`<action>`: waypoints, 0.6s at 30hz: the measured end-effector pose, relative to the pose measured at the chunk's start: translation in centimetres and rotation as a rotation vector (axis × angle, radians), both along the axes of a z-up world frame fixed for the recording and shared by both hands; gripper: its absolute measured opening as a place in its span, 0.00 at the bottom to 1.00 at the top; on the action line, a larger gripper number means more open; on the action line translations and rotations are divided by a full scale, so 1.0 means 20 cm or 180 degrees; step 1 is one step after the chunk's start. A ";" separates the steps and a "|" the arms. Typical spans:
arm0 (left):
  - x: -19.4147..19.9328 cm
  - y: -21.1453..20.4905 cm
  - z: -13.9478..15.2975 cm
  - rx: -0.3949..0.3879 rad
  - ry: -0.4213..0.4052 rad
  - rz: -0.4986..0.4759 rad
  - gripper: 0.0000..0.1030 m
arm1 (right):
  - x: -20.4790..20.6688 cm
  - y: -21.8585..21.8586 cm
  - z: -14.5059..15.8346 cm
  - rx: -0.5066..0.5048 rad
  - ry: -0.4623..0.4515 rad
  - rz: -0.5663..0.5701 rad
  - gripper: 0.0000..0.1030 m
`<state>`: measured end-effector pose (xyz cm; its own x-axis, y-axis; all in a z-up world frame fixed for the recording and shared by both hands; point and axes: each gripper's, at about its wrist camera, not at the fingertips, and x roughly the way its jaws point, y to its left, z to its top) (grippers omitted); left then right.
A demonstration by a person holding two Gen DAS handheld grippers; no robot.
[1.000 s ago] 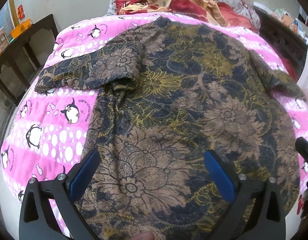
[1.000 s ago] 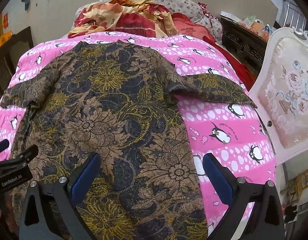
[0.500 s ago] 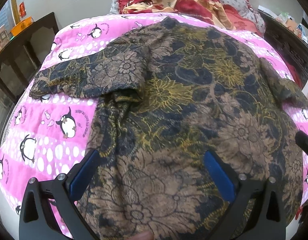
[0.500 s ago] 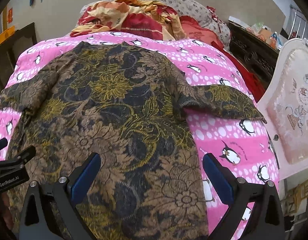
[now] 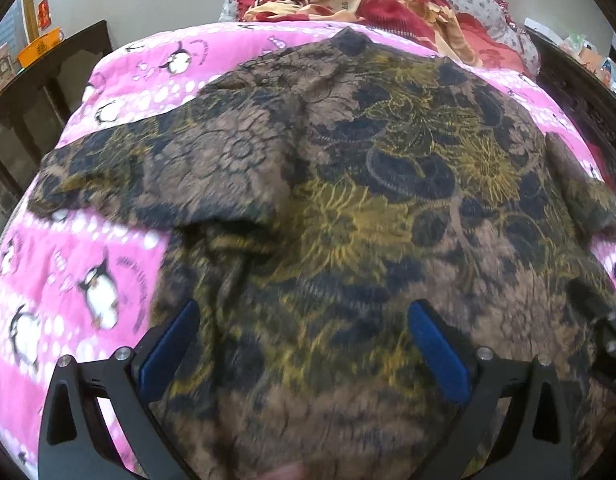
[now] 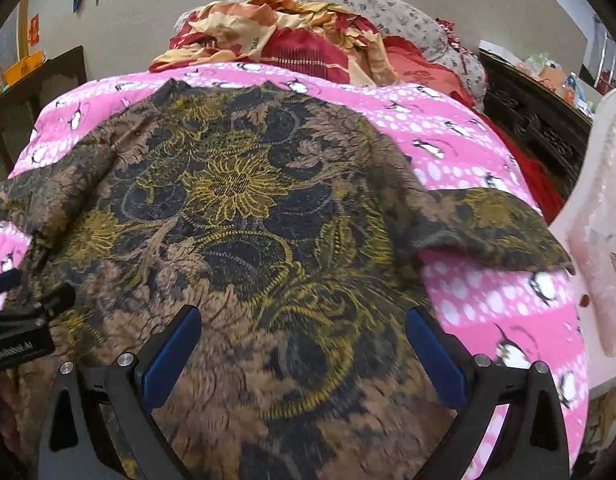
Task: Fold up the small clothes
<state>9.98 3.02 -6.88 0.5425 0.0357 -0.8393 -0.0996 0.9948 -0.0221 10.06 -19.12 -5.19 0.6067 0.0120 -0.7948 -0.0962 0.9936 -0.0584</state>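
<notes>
A brown, black and gold floral short-sleeved shirt (image 5: 367,208) lies spread flat on a pink penguin-print blanket (image 5: 68,280), collar at the far end; it also shows in the right wrist view (image 6: 244,208). Its left sleeve (image 5: 148,176) and right sleeve (image 6: 495,224) stick out sideways. My left gripper (image 5: 304,328) is open, low over the shirt's lower left body, holding nothing. My right gripper (image 6: 300,332) is open over the lower right body, empty. The left gripper's body shows at the left edge of the right wrist view (image 6: 20,332).
A heap of red and orange bedding (image 6: 292,40) and a grey floral pillow (image 6: 387,8) lie at the bed's head. A white upholstered chair (image 6: 603,232) stands close on the right. Dark wooden furniture stands left (image 5: 40,92) and right (image 6: 535,120) of the bed.
Both grippers have moved forward and lower over the shirt, toward its collar end. Both stay open. The shirt has not moved.
</notes>
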 end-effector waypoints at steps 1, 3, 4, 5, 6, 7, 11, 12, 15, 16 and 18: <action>0.02 0.00 -0.01 0.0013 -0.0017 -0.0002 1.00 | 0.01 0.00 -0.02 0.0015 0.0024 0.0007 1.00; 0.06 -0.01 -0.05 0.0082 -0.0042 -0.0028 1.00 | 0.04 0.00 -0.09 0.0042 0.0087 -0.0001 1.00; 0.07 -0.01 -0.06 0.0087 -0.0040 -0.0042 1.00 | 0.05 0.00 -0.13 0.0027 0.0131 -0.0027 1.00; 0.08 -0.01 -0.09 0.0068 -0.0056 -0.0062 1.00 | 0.06 0.00 -0.18 0.0041 0.0188 -0.0054 1.00; 0.07 -0.01 -0.09 0.0045 -0.0099 -0.0068 1.00 | 0.06 -0.01 -0.19 0.0067 0.0188 -0.0062 1.00; 0.07 -0.01 -0.09 0.0043 -0.0119 -0.0074 1.00 | 0.05 -0.01 -0.19 0.0084 0.0149 -0.0070 1.00; 0.06 -0.01 -0.10 0.0023 -0.0180 -0.0073 1.00 | 0.04 -0.01 -0.20 0.0058 0.0116 -0.0055 1.00; 0.06 -0.01 -0.10 0.0016 -0.0186 -0.0070 1.00 | 0.04 -0.01 -0.20 0.0063 0.0117 -0.0058 1.00; 0.07 -0.01 -0.10 0.0040 -0.0184 -0.0072 1.00 | 0.03 -0.01 -0.21 0.0069 0.0113 -0.0054 1.00; 0.06 -0.01 -0.10 0.0043 -0.0190 -0.0072 1.00 | 0.03 0.00 -0.22 0.0071 0.0112 -0.0055 1.00; 0.05 -0.01 -0.10 0.0041 -0.0192 -0.0073 1.00 | 0.03 0.00 -0.22 0.0068 0.0114 -0.0054 1.00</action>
